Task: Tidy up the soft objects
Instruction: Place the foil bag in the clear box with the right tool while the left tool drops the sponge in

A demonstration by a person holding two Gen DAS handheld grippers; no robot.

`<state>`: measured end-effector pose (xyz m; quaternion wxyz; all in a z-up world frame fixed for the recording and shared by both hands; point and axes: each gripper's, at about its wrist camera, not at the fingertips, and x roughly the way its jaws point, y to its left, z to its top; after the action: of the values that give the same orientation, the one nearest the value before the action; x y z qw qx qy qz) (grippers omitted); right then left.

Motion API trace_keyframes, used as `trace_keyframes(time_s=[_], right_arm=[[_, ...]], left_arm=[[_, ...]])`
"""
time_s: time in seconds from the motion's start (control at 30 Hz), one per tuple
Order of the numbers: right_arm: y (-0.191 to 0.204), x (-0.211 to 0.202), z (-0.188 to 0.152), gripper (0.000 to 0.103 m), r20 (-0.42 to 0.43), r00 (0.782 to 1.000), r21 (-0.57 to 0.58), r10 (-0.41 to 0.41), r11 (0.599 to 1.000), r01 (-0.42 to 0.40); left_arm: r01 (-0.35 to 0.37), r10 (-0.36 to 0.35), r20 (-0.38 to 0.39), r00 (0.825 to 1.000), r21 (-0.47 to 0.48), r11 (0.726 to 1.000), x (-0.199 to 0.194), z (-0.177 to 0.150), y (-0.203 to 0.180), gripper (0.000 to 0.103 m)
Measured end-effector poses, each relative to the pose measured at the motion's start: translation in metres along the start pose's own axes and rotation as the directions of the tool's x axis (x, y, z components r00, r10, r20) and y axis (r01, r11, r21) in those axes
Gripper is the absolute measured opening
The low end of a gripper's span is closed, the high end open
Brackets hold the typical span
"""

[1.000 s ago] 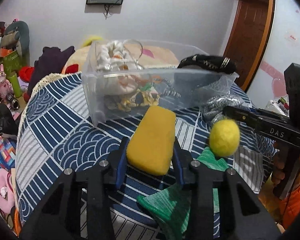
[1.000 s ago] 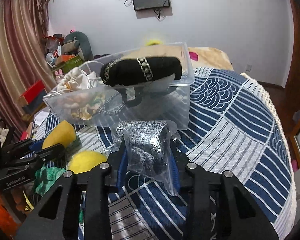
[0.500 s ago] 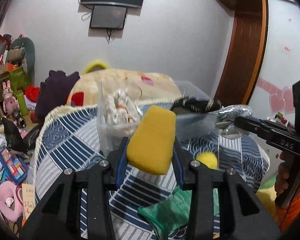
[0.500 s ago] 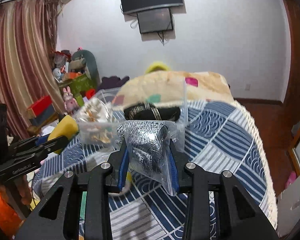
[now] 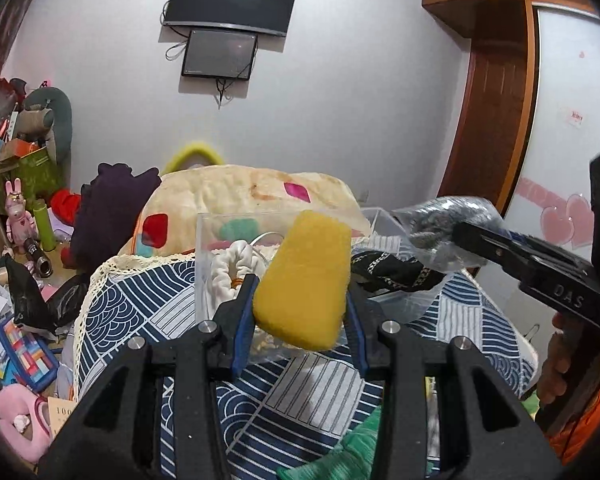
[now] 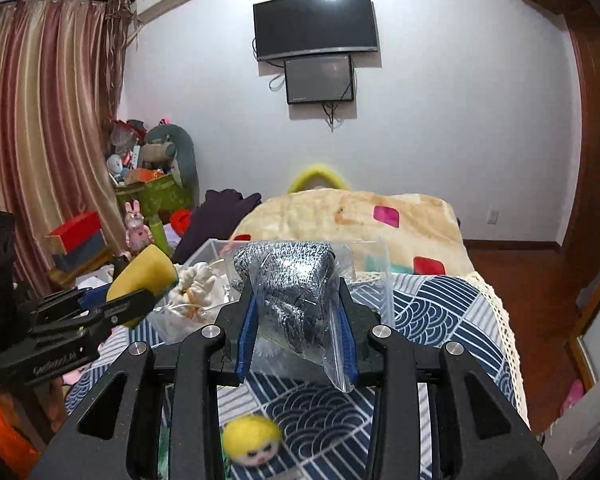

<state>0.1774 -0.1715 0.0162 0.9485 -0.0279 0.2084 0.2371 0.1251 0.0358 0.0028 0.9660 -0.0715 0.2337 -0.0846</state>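
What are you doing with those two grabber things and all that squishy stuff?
A person is tidying soft things with a grabber in each hand. The left gripper is squeezing a yellow sponge, and the right gripper is squeezing a silvery scrubber in a plastic bag. Both are held up in the air near the clear plastic box, which already holds a white scrunchie. A yellow fuzzy ball and a green cloth lie on the blue patterned cover.

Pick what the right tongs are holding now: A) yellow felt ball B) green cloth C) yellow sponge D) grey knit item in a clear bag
D: the right tongs are shut on the bagged grey knit item; the yellow sponge sits in the left tongs.
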Motion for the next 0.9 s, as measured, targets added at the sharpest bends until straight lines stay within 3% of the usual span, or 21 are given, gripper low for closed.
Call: trace_keyframes(time_s=[0.33, 0.47, 0.9], right_arm=[[0.001, 0.051, -0.001, 0.032, -0.122, 0.992, -0.006, 0.014, 1.0, -0.015], [0.006, 0.064, -0.001, 0.032, -0.164, 0.985, -0.017, 0.047, 0.999, -0.05], [0.018, 0.1, -0.011, 0.032, -0.286, 0.957, -0.088, 0.046, 0.993, -0.074]], left_arm=[[-0.001, 0.001, -0.094, 0.996, -0.004, 1.0, 0.045, -0.004, 0.007, 0.04], [-0.009, 0.008, -0.098, 0.995, -0.011, 1.0, 0.056, -0.004, 0.008, 0.04], [-0.03, 0.029, -0.138, 0.99, -0.005, 1.0, 0.076, -0.008, 0.009, 0.039]])
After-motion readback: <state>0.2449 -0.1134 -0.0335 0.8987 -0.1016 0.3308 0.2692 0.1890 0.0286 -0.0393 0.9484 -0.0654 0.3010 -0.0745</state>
